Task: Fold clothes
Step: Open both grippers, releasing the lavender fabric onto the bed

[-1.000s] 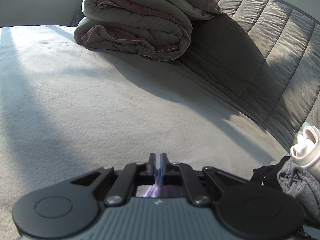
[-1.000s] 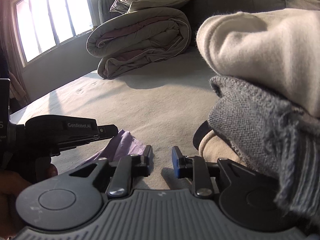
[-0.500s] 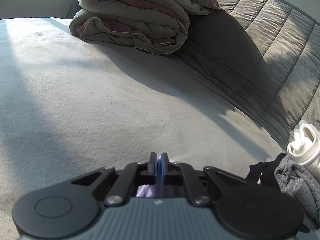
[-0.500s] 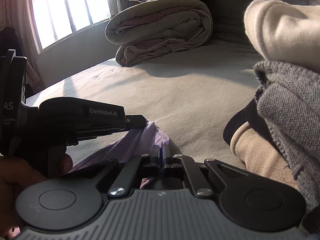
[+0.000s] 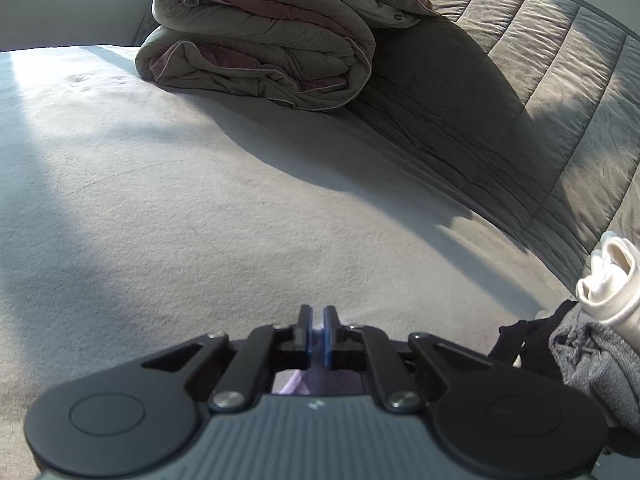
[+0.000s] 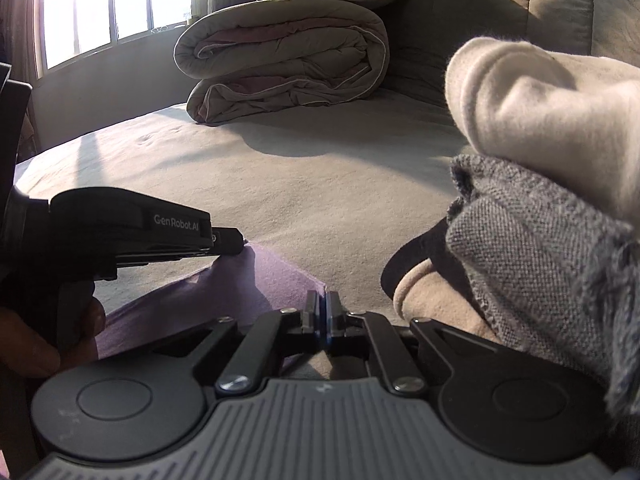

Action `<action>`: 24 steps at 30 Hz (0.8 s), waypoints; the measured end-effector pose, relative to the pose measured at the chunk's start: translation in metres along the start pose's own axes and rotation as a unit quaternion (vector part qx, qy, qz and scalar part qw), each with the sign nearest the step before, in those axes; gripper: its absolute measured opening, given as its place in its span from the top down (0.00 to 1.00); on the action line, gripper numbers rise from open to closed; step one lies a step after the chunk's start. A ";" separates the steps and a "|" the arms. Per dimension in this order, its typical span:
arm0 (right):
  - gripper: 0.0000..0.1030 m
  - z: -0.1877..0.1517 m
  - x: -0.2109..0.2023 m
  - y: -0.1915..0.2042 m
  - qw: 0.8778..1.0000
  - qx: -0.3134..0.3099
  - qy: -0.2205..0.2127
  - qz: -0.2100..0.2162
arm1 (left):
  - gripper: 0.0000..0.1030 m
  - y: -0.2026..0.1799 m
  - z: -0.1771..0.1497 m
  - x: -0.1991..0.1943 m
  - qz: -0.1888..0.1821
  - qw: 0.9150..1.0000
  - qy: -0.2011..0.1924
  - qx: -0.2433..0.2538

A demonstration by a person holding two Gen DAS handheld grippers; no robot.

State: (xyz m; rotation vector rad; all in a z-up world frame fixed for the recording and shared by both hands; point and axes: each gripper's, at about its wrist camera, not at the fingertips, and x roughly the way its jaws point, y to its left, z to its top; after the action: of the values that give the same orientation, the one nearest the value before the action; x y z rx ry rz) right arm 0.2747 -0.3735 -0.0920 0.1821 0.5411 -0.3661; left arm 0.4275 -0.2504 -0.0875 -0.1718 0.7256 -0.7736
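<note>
- Pale bed (image 5: 200, 208) all around, sunny on one side, with a rolled quilt (image 5: 260, 40) at the far end and a bright window (image 6: 100, 4) behind.
- Off to the right, a pile of clothes (image 6: 540, 220): cream on top, grey under it, waiting for a turn.
- Down low, right at the near edge of both views: the purple cloth (image 6: 240, 284), thin and soft, on the bed between the two tools and partly hidden under them.
- Left gripper (image 5: 316, 316): opening now, small gap between the blue pads, a strip of purple inside the gap but not squeezed.
- In the right view, tip of that left tool touching one top corner of the cloth, with a hand (image 6: 40, 340) around the handle.
- Right gripper (image 6: 322, 304): pads almost together, only just starting to part, and seemingly pinching the other top corner. Hard to be sure, as very little shows there.
- Step in hand, as a guess: finishing one fold of the purple cloth and letting the corners go.
- Long way of the cloth: across, from the left tool over to the right tool, with the top edge pointing toward the quilt and the rest trailing back toward the person.
- Next, most likely: open wide, lift clear without dragging the thin cloth, then press flat or grab the ends for another fold.
</note>
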 end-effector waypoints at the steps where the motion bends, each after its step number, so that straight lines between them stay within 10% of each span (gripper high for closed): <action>1: 0.87 0.001 -0.002 0.000 1.000 0.001 -0.002 0.003 | 0.64 0.000 0.000 -0.009 0.002 1.000 -0.007 -0.003; 9: 0.84 0.014 -0.010 0.005 0.998 0.011 0.010 0.069 | 0.45 0.006 0.001 -0.136 0.091 0.993 -0.073 -0.012; 12: 0.58 0.017 -0.017 0.015 0.995 0.002 0.009 0.100 | 0.40 0.006 -0.002 -0.188 0.138 0.986 -0.097 -0.009; 24: 0.55 0.011 -0.036 0.065 0.967 -0.088 0.028 0.238 | 0.26 0.008 -0.050 -0.380 0.332 0.929 -0.155 -0.045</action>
State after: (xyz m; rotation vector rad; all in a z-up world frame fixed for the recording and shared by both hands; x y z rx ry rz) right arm 0.2759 -0.3064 -0.0592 0.1450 0.5630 0.1549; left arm 0.2133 0.0232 0.0741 -0.1161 0.4679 -0.0577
